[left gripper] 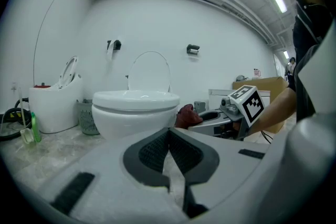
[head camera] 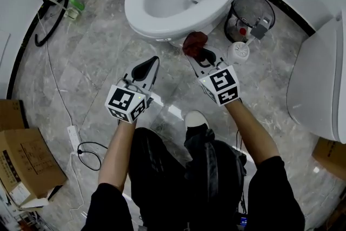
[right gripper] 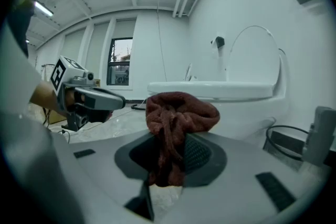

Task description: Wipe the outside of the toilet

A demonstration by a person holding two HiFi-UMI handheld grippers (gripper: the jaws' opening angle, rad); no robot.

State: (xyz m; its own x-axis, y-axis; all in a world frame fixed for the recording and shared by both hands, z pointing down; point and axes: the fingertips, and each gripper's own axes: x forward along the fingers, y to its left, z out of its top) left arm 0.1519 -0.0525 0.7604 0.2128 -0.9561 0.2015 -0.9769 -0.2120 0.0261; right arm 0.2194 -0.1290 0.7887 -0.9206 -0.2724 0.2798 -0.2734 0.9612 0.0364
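Crumpled dark-red cloth (head camera: 194,42) is pinched by right gripper (head camera: 203,58), seemingly touching white ceramic toilet (head camera: 141,5); left gripper (head camera: 150,64) is pressed together.

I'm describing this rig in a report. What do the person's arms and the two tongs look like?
The left tongs and the right tongs both have pale grey, tapering shells with dark ribbed pads. Each carries a white cube printed with black square markers. The forearms are bare, and black short sleeves cover the upper arms.
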